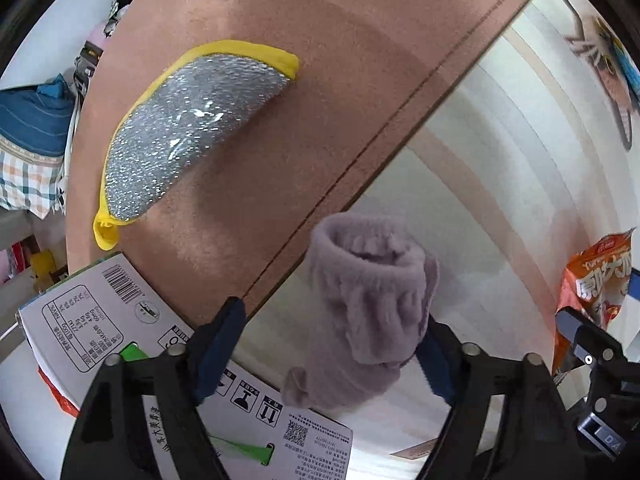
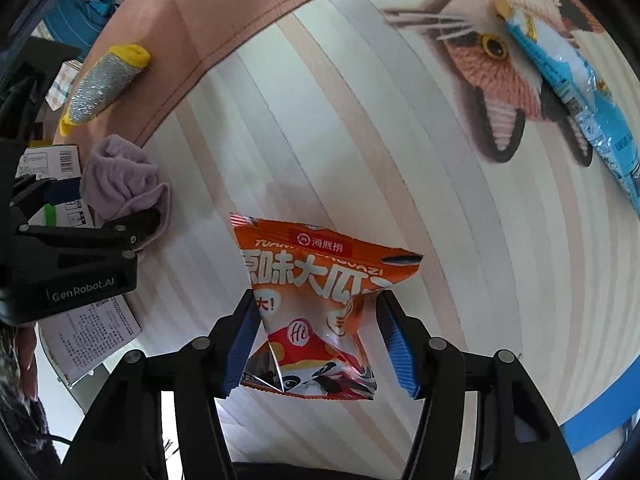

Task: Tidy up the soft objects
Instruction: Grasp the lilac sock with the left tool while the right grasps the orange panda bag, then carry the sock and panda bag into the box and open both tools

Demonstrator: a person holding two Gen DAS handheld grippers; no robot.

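Right view alone, blue packet (image 2: 580, 92), parted left jaws round sock (image 1: 368, 300), parted right jaws round snack (image 2: 320, 300)

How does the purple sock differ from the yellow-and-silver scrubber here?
The purple sock is plain, fuzzy and bunched up; the scrubber is flat, with a glittery silver face and yellow edging. The sock sits between the left gripper's fingers on the striped part of the mat; the scrubber lies apart on its pink border, with no gripper near. Both are soft and rest on the mat.
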